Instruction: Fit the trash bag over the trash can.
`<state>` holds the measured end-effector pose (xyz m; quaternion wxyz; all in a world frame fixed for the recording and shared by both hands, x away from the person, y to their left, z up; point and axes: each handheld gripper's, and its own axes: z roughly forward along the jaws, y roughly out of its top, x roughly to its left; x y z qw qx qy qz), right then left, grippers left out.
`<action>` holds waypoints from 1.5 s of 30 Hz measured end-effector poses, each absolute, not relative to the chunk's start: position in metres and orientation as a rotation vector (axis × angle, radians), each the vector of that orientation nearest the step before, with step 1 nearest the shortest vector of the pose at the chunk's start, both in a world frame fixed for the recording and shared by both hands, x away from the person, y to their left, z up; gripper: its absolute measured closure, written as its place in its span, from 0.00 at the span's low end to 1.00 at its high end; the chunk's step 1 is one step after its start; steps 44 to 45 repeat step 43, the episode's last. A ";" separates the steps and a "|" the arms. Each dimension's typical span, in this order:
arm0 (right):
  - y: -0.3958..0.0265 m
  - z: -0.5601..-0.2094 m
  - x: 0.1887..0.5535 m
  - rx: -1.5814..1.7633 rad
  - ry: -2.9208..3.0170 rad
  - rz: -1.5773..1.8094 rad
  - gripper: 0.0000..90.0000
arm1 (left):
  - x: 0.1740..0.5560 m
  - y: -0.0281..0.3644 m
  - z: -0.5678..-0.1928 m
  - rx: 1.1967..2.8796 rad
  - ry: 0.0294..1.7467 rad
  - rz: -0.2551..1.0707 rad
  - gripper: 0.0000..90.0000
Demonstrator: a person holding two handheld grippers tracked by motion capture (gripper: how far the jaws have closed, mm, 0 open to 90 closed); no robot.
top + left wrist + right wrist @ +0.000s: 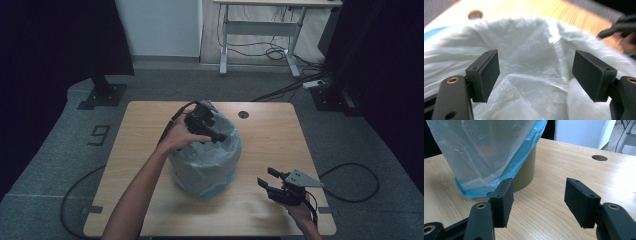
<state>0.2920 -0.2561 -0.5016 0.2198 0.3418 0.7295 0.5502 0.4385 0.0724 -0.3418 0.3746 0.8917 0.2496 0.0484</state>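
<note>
Left claw [209, 131]: hovering right over the mouth of the bin, jaws spread wide with nothing pinched; in the left gripper view the crumpled film sits between and beneath the pads, not touching them.
Plastic bag [207, 162]: translucent liner with a blue hem, draped over the bin and down its sides, rim bunched up just under the left claw.
Bin [525, 173]: olive-coloured, upright, mid-desk; bare wall peeks out below the blue hem on the side facing the right claw.
Right claw [272, 180]: low over the desk's near right corner, jaws apart and empty, aimed at the foot of the bin, near it but clear of the bag.
Desk [270, 135]: pale wood, open surface to the right of and behind the bin; near edge close under the right claw.
Cable hole [243, 114]: round, toward the far edge, well apart from the bin.
</note>
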 end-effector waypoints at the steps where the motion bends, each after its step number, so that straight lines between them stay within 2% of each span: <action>1: -0.256 -0.502 0.292 0.945 2.018 1.521 0.44 | 0.435 0.080 -0.338 2.251 0.641 0.138 0.24; 8: -0.257 -0.503 0.293 0.948 2.026 1.509 0.44 | 0.418 0.121 -0.328 2.139 0.652 0.193 0.24; 26: -0.260 -0.506 0.295 0.964 2.021 1.483 0.43 | 0.369 0.195 -0.346 2.058 0.709 0.261 0.24; 35: -0.259 -0.506 0.298 0.974 2.022 1.476 0.43 | 0.356 0.215 -0.364 2.040 0.764 0.284 0.24; 45: -0.257 -0.507 0.300 0.964 2.030 1.461 0.43 | 0.356 0.222 -0.369 2.030 0.780 0.285 0.23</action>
